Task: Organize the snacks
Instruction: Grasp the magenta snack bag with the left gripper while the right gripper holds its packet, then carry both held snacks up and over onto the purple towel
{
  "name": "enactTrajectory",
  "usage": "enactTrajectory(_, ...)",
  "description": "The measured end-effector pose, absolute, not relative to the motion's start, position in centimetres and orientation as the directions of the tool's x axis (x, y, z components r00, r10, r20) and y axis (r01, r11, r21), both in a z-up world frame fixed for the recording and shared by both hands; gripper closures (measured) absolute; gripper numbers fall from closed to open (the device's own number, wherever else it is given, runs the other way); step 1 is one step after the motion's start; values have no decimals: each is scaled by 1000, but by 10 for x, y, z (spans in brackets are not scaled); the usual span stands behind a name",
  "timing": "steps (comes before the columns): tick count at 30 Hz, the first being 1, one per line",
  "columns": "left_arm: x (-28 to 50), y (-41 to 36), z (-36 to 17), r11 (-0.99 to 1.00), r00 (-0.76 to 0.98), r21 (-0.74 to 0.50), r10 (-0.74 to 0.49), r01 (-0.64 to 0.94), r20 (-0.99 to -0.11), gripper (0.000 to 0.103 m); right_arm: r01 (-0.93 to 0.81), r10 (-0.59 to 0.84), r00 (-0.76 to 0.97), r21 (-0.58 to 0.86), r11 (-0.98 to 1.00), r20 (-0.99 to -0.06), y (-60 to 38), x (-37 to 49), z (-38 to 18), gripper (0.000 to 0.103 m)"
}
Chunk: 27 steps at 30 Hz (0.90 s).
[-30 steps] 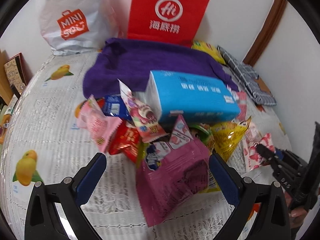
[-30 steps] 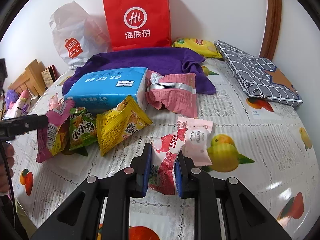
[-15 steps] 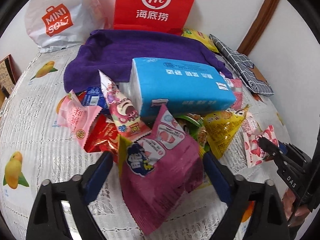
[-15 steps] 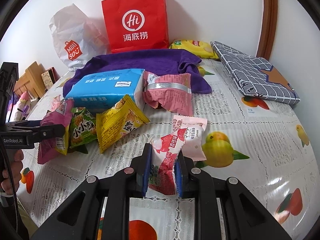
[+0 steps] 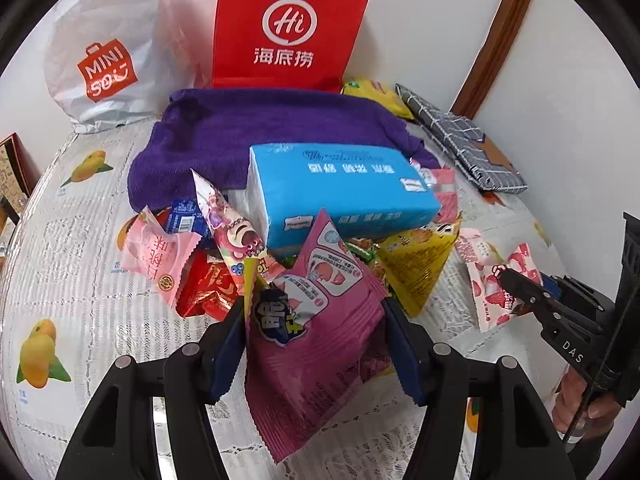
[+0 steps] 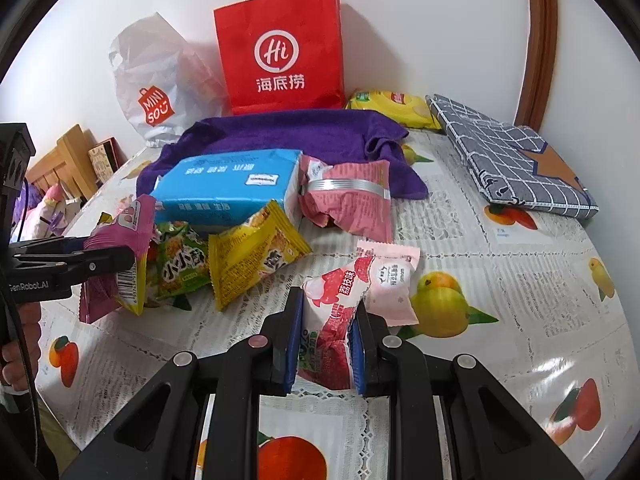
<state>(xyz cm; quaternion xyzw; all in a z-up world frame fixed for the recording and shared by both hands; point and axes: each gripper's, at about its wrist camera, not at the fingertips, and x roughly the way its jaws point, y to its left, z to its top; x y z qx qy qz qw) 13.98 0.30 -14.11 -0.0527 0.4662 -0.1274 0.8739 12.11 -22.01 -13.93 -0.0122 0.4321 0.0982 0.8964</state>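
Note:
A magenta snack bag (image 5: pixel 316 344) stands crumpled between the blue pads of my left gripper (image 5: pixel 314 316). Its jaws are closing, and both pads touch the bag's creased edges. In the right wrist view the same bag (image 6: pixel 120 232) sits in the left gripper (image 6: pixel 116 256) at the left, by the snack pile. My right gripper (image 6: pixel 326 344) is shut on a red-and-white lychee packet (image 6: pixel 332 308), with a pale pink packet (image 6: pixel 394 280) lying against it. The left wrist view shows the right gripper (image 5: pixel 520 284) at the far right with that packet (image 5: pixel 492 292).
A blue tissue pack (image 5: pixel 340 188) lies on a purple towel (image 5: pixel 260 132) behind the pile. Yellow (image 6: pixel 256 256), green (image 6: pixel 180 260) and pink (image 6: pixel 348 200) packets surround it. A red paper bag (image 5: pixel 288 32) and a white plastic bag (image 5: pixel 104 60) stand at the wall; a checked pouch (image 6: pixel 512 160) lies right.
The left jaws have narrowed from wide open onto the magenta bag, which now stands bunched and more upright. The right gripper and its packet have stayed put.

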Motion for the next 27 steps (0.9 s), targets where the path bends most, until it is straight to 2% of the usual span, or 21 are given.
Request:
enactTrajectory(13, 133, 8, -111, 966, 581, -202, -260, 164, -771, 40, -218, 204, 640, 80, 973, -741, -205, 119, -110, 81)
enactTrajectory(27, 156, 8, -66, 964, 614, -210, -268, 166, -743, 40, -236, 223, 703, 74, 969, -675, -192, 157, -51, 81)
